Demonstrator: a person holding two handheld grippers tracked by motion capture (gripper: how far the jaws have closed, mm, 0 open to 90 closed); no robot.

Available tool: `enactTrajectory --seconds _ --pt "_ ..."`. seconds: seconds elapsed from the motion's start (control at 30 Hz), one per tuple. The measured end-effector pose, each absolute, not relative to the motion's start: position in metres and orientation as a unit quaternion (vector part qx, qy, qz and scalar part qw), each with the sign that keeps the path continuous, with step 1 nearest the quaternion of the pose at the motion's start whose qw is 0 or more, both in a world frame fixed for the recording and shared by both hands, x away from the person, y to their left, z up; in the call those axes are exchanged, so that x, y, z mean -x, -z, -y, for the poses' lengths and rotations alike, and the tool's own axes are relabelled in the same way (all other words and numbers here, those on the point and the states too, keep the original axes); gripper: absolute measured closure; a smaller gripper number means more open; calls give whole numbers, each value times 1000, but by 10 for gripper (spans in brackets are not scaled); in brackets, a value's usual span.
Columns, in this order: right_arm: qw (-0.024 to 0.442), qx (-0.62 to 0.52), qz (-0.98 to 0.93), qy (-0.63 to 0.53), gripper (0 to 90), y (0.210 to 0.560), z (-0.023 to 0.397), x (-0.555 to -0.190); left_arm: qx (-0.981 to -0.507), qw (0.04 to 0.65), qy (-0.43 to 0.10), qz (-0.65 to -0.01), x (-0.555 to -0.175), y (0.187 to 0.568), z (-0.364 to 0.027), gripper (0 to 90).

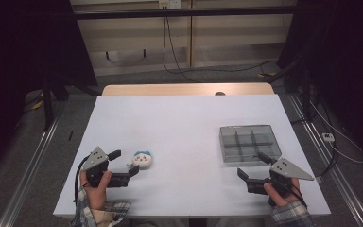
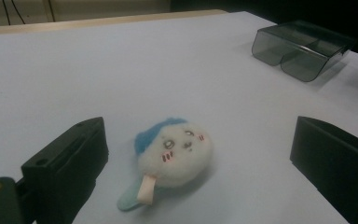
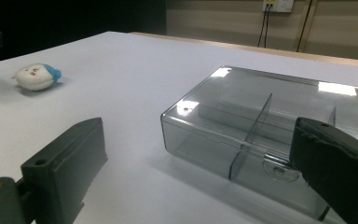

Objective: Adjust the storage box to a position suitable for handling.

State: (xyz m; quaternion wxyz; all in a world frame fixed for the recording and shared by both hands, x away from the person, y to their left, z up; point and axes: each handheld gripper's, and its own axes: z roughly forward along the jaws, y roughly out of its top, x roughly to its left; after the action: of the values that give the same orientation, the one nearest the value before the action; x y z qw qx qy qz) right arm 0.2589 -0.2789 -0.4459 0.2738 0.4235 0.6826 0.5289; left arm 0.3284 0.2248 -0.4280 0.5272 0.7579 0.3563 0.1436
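A small white plush toy (image 1: 142,159) with a blue cap and a pink-cheeked face lies on the white table (image 1: 184,118) at the front left. My left gripper (image 1: 124,162) is open just beside it. In the left gripper view the plush toy (image 2: 175,151) lies between the wide jaws of the left gripper (image 2: 198,135), and neither pad touches it. A smoky clear compartment box (image 1: 249,143) stands at the right, with its lid down. My right gripper (image 1: 253,165) is open at the box's near edge. In the right gripper view the box (image 3: 261,121) fills the gap of the right gripper (image 3: 198,126).
The box (image 2: 303,49) shows far off in the left gripper view, and the plush toy (image 3: 37,76) far off in the right gripper view. Beyond the table's wooden far edge (image 1: 184,89) are floor cables and dark stands. Rails run along both sides of the table.
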Motion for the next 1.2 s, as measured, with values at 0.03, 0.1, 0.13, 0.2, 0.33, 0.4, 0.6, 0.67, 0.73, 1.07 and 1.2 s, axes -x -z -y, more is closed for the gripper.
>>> enactTrajectory --seconds 0.03,0.1,0.13,0.2,0.33,0.4,0.6,0.67,0.73,1.07,1.2 --pt "274 -424 -683 -529 35 446 279 -259 -757 529 -143 -356 -329 428 -225 39" --pt "275 -425 -681 -529 35 446 280 -259 -756 530 -142 -357 -329 428 -224 39" --pt "278 -425 -681 -527 35 445 281 -259 -756 530 -141 -357 -329 428 -224 38" --pt "279 -426 -682 -525 35 445 281 -259 -755 531 -141 -358 -329 428 -224 39" --pt "284 -426 -683 -521 37 444 284 -260 -755 531 -141 -358 -329 428 -224 39" --pt "291 -427 -683 -517 39 443 287 -260 -756 531 -142 -355 -330 427 -224 39" --pt "304 -435 -673 -514 39 441 295 -262 -755 533 -141 -355 -330 427 -223 38" --pt "310 -438 -671 -512 39 439 298 -263 -756 532 -140 -355 -330 427 -223 38" --pt "316 -440 -669 -509 39 438 301 -264 -756 532 -139 -355 -330 427 -222 39" --pt "337 -459 -656 -496 153 437 324 -271 -757 532 -137 -353 -331 427 -221 38" --pt "345 -466 -649 -492 371 433 333 -274 -759 531 -137 -351 -332 427 -220 38"
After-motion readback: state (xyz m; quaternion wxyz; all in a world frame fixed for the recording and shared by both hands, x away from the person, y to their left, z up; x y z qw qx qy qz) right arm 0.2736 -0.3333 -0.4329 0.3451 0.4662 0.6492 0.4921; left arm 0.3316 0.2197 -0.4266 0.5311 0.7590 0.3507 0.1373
